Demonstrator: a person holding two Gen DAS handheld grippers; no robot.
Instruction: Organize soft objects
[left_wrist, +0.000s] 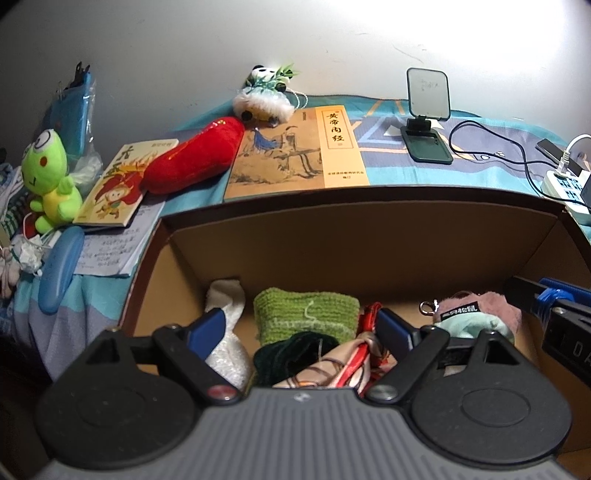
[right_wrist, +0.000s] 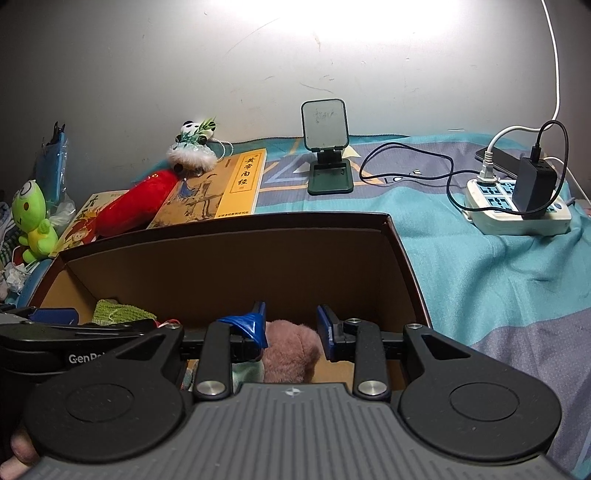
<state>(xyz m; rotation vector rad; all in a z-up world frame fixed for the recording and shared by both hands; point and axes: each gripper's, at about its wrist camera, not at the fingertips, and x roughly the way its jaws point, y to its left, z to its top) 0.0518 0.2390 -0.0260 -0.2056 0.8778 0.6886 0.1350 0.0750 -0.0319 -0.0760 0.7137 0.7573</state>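
A: Currently, both tools sit inside the cardboard box (left_wrist: 354, 236) on the bed (right_wrist: 480, 295). State the condition of each.

B: The left hand-held gripper (left_wrist: 299, 332) has its fingers spread wide, with nothing pressed between them. Below the gap lie a green knitted cloth (left_wrist: 306, 310), a dark green cloth (left_wrist: 291, 354) and a bundle of patterned fabric with red cords (left_wrist: 354, 354). A white sock (left_wrist: 225, 306) lies at the left finger. The right hand-held gripper (right_wrist: 291, 332) stands about half spread around a pink plush (right_wrist: 291, 350) at the near right of the box. Its left pad looks to touch the plush; a small gap shows at the right pad, so I judge it released, not clamped.

A: Hazards from this position?

B: Three, all judgements.
1. If the right tool closes off-centre, the plush could squash sideways and slip out on lifting. A metal clasp (left_wrist: 428, 306) on it could catch on neighbouring cloth.
2. The red cords lie against the left tool's right finger. Withdrawal could snag them and drag the bundle upward.
3. The two tools are close together in the box. A careless swing could knock one against the other or against the box wall.

A: Remaining work?

B: A red plush (left_wrist: 192, 158), a green frog toy (left_wrist: 48, 177) and a panda plush (left_wrist: 262, 96) lie outside the box, far left, resting on or beside books (left_wrist: 295, 151). Lifting the red plush could shift the books under it.
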